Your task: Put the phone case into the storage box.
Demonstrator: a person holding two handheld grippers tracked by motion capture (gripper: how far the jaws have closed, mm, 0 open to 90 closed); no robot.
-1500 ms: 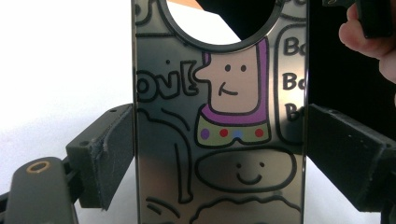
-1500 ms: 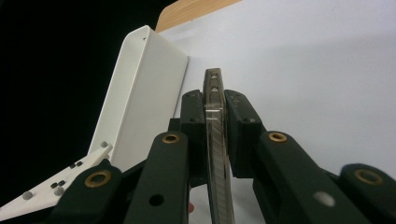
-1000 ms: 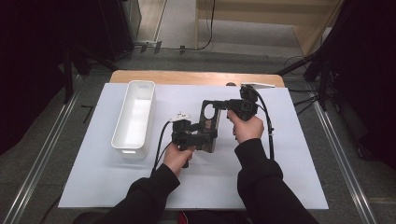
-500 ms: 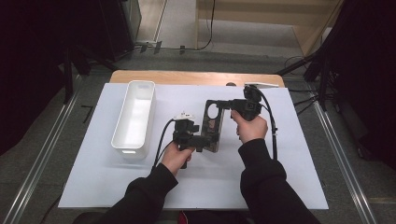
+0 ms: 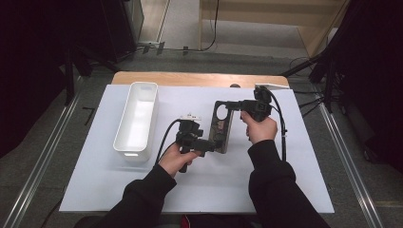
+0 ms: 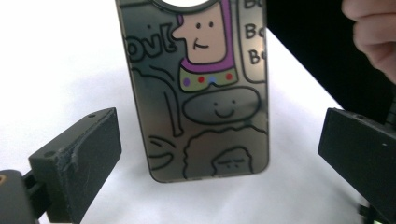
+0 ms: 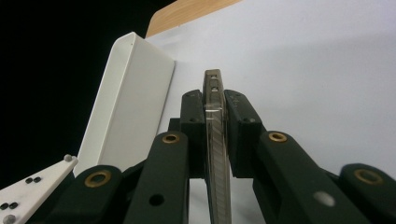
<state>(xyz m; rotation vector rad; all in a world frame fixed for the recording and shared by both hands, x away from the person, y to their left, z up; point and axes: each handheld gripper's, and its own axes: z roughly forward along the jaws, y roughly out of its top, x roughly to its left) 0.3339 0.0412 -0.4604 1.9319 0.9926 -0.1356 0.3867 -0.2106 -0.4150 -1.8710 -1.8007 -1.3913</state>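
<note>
Phone case point(image 5: 221, 124), printed with cartoon figures, is held on edge above the white table sheet point(image 5: 294, 185), clamped by the right gripper point(image 5: 236, 105), presumably so the spread-jawed left gripper point(image 5: 215, 144) can be closed on its lower end.

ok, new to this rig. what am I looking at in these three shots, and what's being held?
No robot here: a person holds a two-jaw claw in each hand. The high view looks down on the table; the two gripper views come from cameras riding on each claw. On the white sheet sits an empty white bin. The right claw is shut on the edge of a cartoon-printed phone case, seen edge-on between its jaws in the right gripper view. The left claw is open, its jaws either side of the case's lower end, not touching it.
</note>
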